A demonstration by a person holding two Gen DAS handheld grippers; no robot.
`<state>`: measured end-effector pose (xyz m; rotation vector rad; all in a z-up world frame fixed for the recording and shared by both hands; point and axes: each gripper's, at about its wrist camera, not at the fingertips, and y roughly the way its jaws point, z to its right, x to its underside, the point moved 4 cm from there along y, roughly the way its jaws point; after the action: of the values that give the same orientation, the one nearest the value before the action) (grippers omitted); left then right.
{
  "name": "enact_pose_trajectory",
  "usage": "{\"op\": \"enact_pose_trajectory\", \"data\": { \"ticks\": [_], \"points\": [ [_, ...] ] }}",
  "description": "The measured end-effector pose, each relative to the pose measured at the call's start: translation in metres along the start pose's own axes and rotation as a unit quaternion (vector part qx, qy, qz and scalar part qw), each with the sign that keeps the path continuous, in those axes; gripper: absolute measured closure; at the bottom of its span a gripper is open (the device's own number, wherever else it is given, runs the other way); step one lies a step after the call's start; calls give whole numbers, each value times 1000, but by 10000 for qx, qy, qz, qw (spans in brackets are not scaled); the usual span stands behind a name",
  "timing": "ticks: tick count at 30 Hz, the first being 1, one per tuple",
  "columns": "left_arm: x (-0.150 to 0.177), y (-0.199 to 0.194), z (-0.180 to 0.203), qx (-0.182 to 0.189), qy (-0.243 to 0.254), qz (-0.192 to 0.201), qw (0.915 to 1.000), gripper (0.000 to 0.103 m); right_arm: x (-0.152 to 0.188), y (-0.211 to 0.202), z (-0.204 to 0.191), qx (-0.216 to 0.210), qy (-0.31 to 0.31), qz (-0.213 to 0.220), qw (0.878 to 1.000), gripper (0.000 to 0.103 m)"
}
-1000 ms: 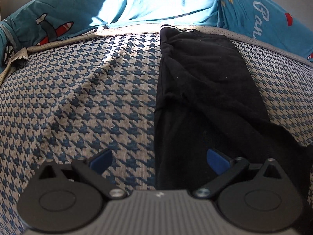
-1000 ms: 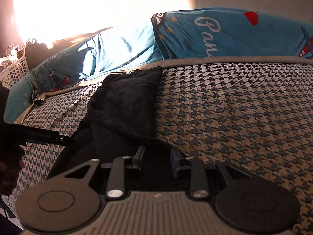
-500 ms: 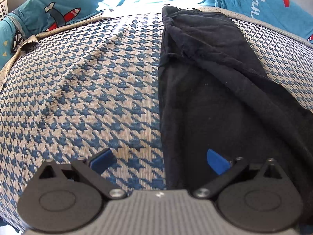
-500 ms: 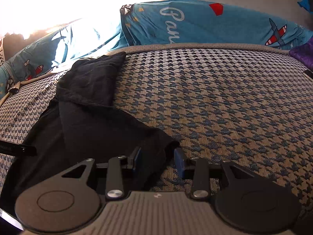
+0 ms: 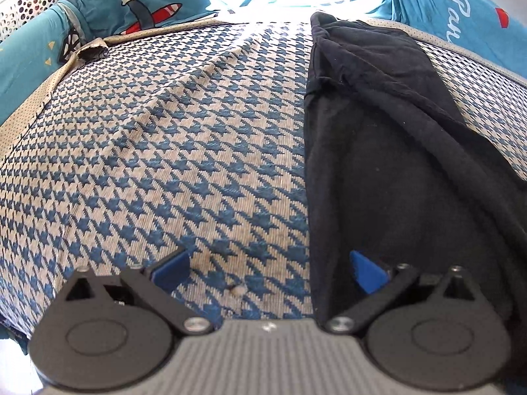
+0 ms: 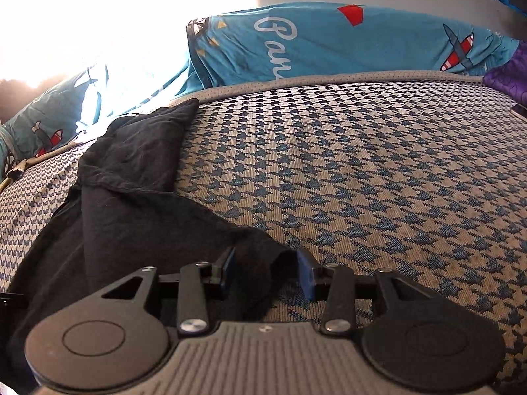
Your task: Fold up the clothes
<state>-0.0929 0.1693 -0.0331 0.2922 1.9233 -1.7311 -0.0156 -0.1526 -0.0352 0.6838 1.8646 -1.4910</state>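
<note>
A black garment lies in a long, partly folded strip on the blue-and-beige houndstooth bed cover. My left gripper is wide open just above the cover. It straddles the garment's left edge, with the right pad over the black cloth and the left pad over bare cover. In the right wrist view the garment runs away to the left, and its near corner lies between the pads of my right gripper. Those jaws are opening, and a gap shows beside the right pad.
Teal bedding with aeroplane prints is heaped along the far edge of the bed, and also shows in the left wrist view. A white perforated basket stands at the far left. Purple cloth lies at the right. Strong sunlight washes out the back.
My right gripper's jaws have widened and sunk with the garment's corner onto the cover. My left gripper has slid along the garment's left edge, still wide open.
</note>
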Motion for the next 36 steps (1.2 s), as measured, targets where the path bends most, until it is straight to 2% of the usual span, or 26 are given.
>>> {"op": "enact_pose_trajectory", "data": {
  "ticks": [3,5,8,12,14,18,23,27,30,36],
  "points": [
    [-2,-7,-3,-130,-156,279,9994,0,0,1,-1,12,-104,42,9999,71],
    [-4,-12,-5,-13,-351,401,9986,0,-1,2,-2,-20,-137,80,9999,85],
    [-4,-15,-6,136,-601,469,9970,0,-2,-3,-4,-153,-116,120,9997,95],
    [0,-14,-4,34,-646,422,9970,0,-6,-15,-8,-381,21,226,9990,96],
    [1,-12,-5,-69,-657,357,9972,0,-11,-29,-17,-702,-12,362,9969,96],
    [4,-10,-7,-6,-781,209,9967,0,-20,-57,-44,-1399,-243,551,9883,96],
    [6,-13,-6,240,-860,196,9958,0,-21,-83,-84,-2135,-446,618,9740,96],
    [8,-23,-9,659,-1051,267,9919,0,-13,-102,-127,-2697,-830,577,9576,96],
    [10,-29,-16,1116,-1292,292,9849,0,-4,-112,-155,-3073,-1041,495,9446,96],
    [16,-36,-45,1117,-1856,370,9756,0,10,-117,-189,-3431,-1376,387,9284,96]
  ]
}}
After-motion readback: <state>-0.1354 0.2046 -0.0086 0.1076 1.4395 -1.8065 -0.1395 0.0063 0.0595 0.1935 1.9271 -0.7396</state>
